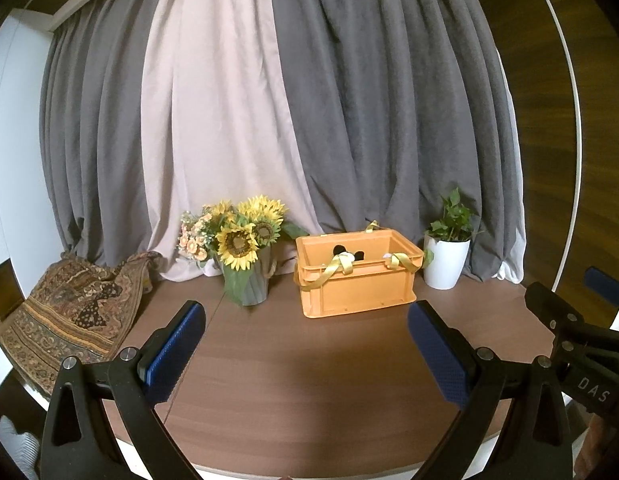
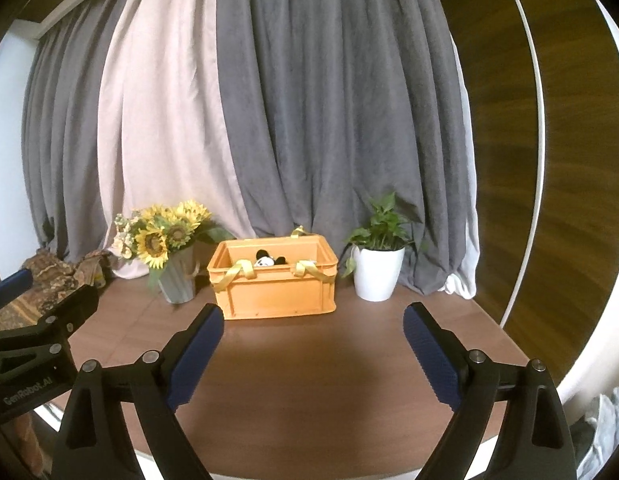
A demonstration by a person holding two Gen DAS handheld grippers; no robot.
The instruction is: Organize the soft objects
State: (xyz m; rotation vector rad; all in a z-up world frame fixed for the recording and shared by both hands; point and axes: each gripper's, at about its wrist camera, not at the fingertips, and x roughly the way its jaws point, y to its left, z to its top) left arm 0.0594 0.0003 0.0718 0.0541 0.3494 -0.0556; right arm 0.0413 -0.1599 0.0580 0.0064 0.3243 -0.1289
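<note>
Both grippers are hanging over the near table [image 1: 293, 380]; left gripper [image 1: 305, 320] is gaping wide, nothing between its blue pads [image 1: 177, 344]; right gripper [image 2: 313, 320] is likewise standing wide, holding nothing; crate [image 2: 273, 284] is sitting mid-table ahead of both, well apart from the fingertips; panda plush [image 2: 267, 260] is lying inside the crate, head peeking over the rim; yellow straps [image 2: 233, 274] are draping over its front wall; sunflowers [image 1: 245, 240] are standing left of it, potted plant [image 2: 379, 264] right; patterned cloth [image 1: 73, 320] is lying at far left.
</note>
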